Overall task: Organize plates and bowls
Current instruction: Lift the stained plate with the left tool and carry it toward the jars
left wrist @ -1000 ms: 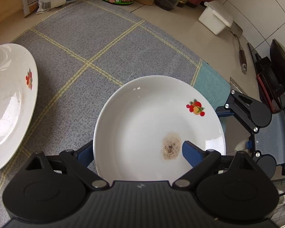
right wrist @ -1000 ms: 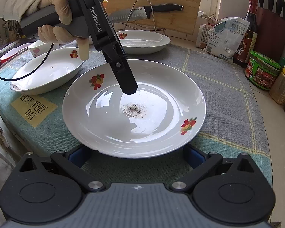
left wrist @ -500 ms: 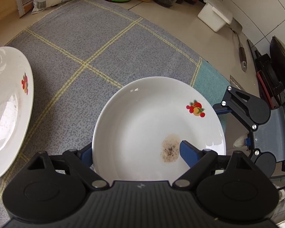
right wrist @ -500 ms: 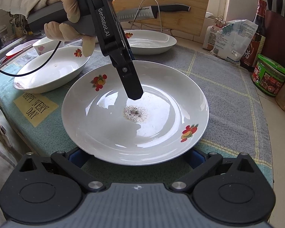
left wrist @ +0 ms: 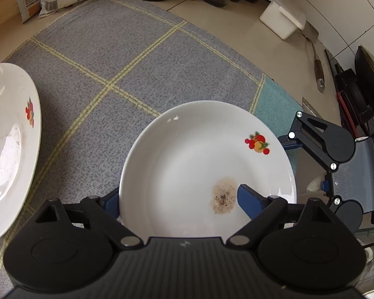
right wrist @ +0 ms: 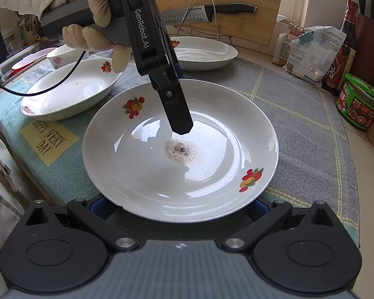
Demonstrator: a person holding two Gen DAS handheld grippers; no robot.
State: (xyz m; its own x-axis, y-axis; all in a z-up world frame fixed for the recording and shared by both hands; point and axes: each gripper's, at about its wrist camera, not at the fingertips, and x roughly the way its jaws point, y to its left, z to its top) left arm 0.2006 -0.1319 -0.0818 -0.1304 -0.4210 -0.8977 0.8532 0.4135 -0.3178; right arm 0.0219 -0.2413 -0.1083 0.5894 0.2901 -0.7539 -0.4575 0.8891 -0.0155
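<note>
A white plate [right wrist: 212, 129] with fruit prints and a brown stain lies on the grey checked mat [right wrist: 299, 114]. My left gripper [left wrist: 179, 199], held by a gloved hand [right wrist: 92, 7], straddles its rim. One finger [right wrist: 177, 114] points down inside the plate near the stain and the other stays outside the rim. Its jaws are opening, with the rim between them and no pad pressing. My right gripper [right wrist: 179, 209] is open at the plate's near edge, both fingers low beside the rim. More white dishes stand around: a plate [right wrist: 69, 92] at left, another [right wrist: 202, 52] behind, a small bowl [right wrist: 59, 58].
A green-lidded jar [right wrist: 359, 104], bags [right wrist: 309, 52] and a dark bottle [right wrist: 341, 44] line the right side. A knife on a rack [right wrist: 207, 12] stands at the back. A white box [left wrist: 283, 22], spatula [left wrist: 316, 62] and pan [left wrist: 369, 84] lie beyond the mat.
</note>
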